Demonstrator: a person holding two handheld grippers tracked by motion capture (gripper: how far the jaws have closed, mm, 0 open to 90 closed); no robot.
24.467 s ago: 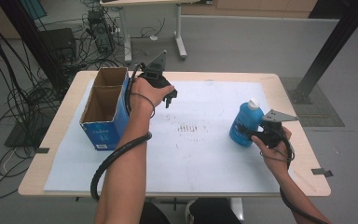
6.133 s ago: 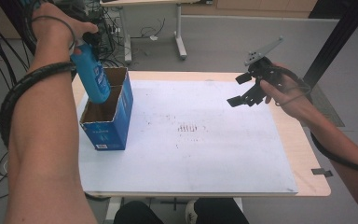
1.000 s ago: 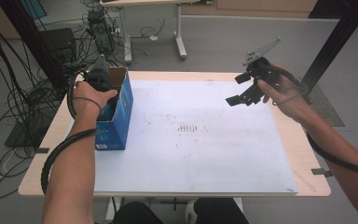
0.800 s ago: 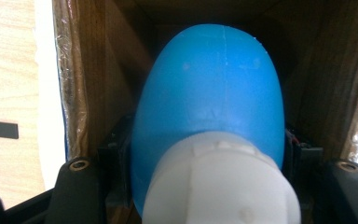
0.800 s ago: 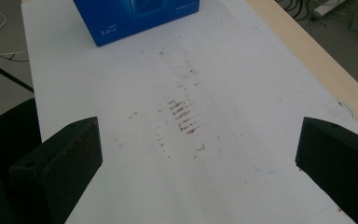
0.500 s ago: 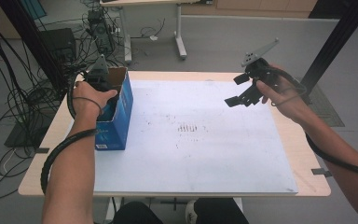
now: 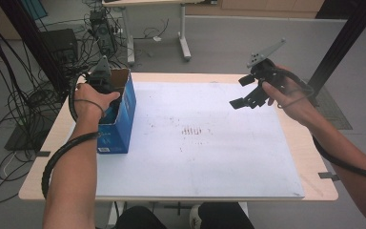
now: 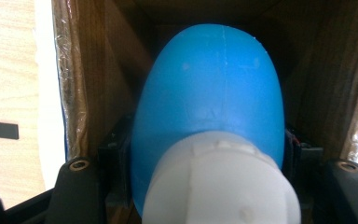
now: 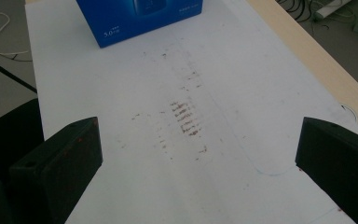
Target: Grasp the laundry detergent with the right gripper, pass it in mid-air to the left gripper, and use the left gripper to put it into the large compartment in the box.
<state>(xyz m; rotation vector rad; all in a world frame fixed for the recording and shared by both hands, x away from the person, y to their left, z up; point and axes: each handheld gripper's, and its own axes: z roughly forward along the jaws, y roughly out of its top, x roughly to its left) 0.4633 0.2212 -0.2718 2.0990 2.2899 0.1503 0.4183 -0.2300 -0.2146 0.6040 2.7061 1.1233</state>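
Bottle (image 8: 207,98) upright inside box (image 7: 124,112), cap up

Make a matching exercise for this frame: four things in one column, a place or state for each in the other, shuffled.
Things:
1. blue bottle
2. blue box
3. left hand-held gripper
4. right hand-held gripper

Places or states:
A. jaws open, held above the white sheet
B. stands at the sheet's left edge, top open
C. shut on the bottle, lowered into the box
D. inside the box, white cap toward the camera

Pairs: 1-D, 2-B, 3-C, 4-A
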